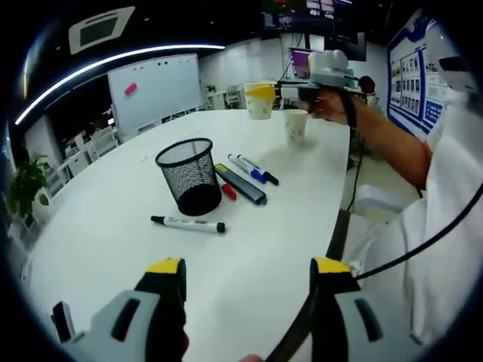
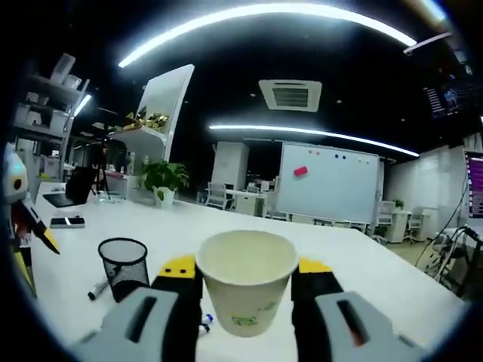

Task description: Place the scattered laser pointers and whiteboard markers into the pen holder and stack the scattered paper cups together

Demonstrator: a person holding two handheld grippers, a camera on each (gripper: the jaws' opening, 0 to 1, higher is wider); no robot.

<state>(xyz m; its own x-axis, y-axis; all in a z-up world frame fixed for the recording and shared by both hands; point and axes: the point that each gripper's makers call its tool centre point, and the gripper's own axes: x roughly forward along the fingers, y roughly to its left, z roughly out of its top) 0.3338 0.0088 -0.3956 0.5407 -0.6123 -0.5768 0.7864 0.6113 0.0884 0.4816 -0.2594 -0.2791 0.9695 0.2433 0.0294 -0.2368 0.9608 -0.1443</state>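
Right gripper (image 2: 247, 280) clamps smooth paper cup (image 2: 247, 290), raised.
Left gripper (image 1: 247, 274) wide; mesh pen holder (image 1: 189, 176) upright on table (image 1: 249, 249).

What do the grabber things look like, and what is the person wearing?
Each gripper has two grey jaws with yellow tips and black inner pads. The left gripper rises from the bottom of its own view. The right gripper matches it, with a light grey body seen from the left gripper view, and a black cable trails from it. The person wears a white short sleeve.
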